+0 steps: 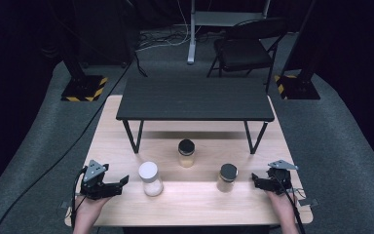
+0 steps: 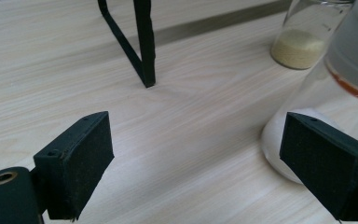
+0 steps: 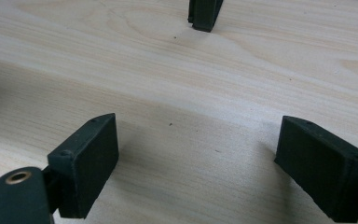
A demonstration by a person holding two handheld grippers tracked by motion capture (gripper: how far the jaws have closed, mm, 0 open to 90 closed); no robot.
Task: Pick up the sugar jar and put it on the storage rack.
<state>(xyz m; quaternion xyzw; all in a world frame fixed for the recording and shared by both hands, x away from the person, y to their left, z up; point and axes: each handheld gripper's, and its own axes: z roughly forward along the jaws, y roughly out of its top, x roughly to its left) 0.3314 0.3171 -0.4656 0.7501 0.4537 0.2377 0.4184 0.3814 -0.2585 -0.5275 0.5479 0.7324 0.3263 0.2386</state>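
Wooden table [image 1: 195, 204], bearing a low black shelf [image 1: 195, 100] at its far side. Left gripper [image 1: 121, 183]: jaws wide, nothing between them, just left of white-lidded jar [image 1: 150, 178]. Right gripper [image 1: 254, 181]: jaws wide, empty, near right black-lidded jar [image 1: 227, 177]. Another black-lidded jar [image 1: 186, 152] stands centre, before the shelf

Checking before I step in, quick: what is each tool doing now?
Left tool: open, holding nothing, beside the white-lidded glass jar.
Right tool: open, holding nothing.
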